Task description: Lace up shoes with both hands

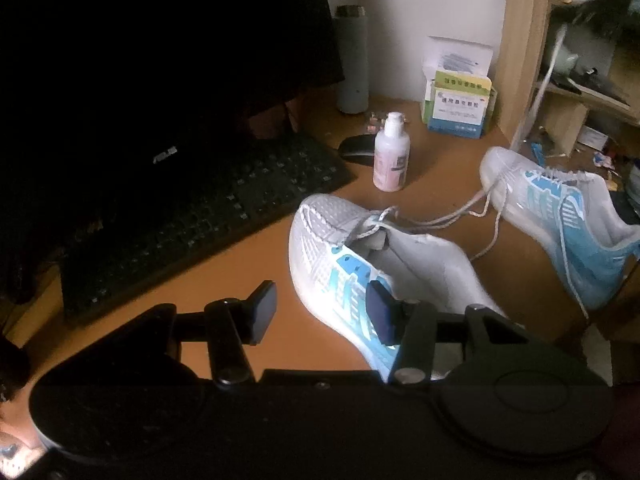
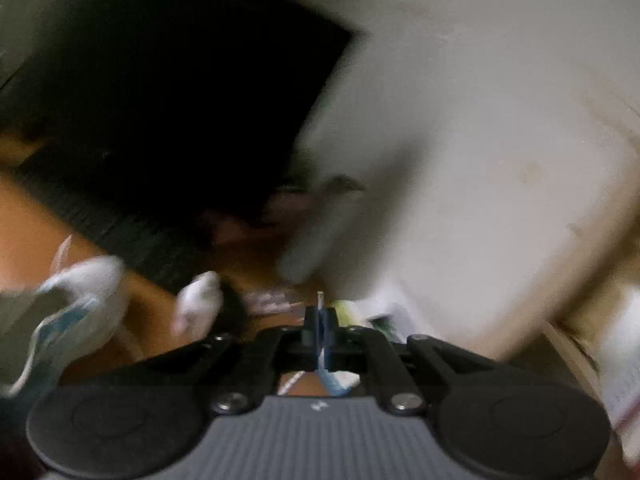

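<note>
Two white-and-blue sneakers lie on the orange desk (image 1: 248, 268). The near shoe (image 1: 352, 256) has loose white laces (image 1: 448, 218) trailing toward the far shoe (image 1: 560, 208). My left gripper (image 1: 324, 312) hovers open over the near shoe's side, its right finger (image 1: 382, 312) in front of the blue stripes, nothing between the pads. From the far shoe a taut lace (image 1: 540, 92) rises to a dark blurred shape at the top right. In the blurred right wrist view my right gripper (image 2: 320, 316) is shut, a thin white lace tip (image 2: 319, 299) poking out between its pads.
A black keyboard (image 1: 200, 208) and dark monitor (image 1: 160, 60) fill the left. Behind the shoes stand a white bottle (image 1: 391, 156), a black mouse (image 1: 356, 150), a grey flask (image 1: 352, 60) and medicine boxes (image 1: 460, 100). A cluttered wooden shelf (image 1: 520, 60) borders the right.
</note>
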### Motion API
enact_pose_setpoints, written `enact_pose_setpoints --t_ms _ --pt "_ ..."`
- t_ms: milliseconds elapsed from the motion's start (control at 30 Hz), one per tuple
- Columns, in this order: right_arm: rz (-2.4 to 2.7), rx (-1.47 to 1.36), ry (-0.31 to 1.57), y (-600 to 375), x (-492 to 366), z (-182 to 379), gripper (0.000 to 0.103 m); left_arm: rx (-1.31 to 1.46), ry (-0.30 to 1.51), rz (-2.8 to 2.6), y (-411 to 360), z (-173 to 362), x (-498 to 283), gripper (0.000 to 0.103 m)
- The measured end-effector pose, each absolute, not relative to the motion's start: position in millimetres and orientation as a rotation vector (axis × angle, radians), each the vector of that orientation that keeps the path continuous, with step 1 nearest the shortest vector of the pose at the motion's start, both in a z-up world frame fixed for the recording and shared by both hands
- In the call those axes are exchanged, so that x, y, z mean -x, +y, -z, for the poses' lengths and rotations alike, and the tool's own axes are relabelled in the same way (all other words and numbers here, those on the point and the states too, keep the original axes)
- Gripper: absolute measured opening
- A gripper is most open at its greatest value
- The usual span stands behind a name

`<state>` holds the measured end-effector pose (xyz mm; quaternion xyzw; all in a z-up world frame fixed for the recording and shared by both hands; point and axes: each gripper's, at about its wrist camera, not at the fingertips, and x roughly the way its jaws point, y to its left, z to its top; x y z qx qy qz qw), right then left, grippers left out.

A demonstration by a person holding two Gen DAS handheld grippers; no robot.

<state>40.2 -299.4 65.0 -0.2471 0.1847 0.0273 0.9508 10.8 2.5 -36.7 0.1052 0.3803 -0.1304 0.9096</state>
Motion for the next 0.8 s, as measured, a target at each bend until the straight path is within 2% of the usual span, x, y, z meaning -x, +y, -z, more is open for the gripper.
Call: enact_pose_setpoints --t_ms 167,300,400,467,600,800 --pt "0.274 0.513 0.207 -384 -22 -144 0.002 -0.226 0.785 0.257 4 35 -9 0.048" --pt "0.360 0.500 0.144 -385 -19 -157 0.002 -0.226 0.769 0.270 5 31 -10 0.048" --pt "0.132 0.494 0.218 -347 -31 -128 0.002 -0.218 0.754 0.302 5 27 -11 0.048" --pt "-0.243 0.420 0.323 -299 -41 -89 0.002 -0.220 0.740 0.329 4 23 -12 0.048" --pt "-0.663 0.459 0.490 -219 -47 -14 0.002 -0.225 0.704 0.397 1 11 -9 0.048" --pt "-0.827 0.508 0.476 -178 -43 20 0.003 -0.256 0.669 0.476 -7 5 -6 0.048"
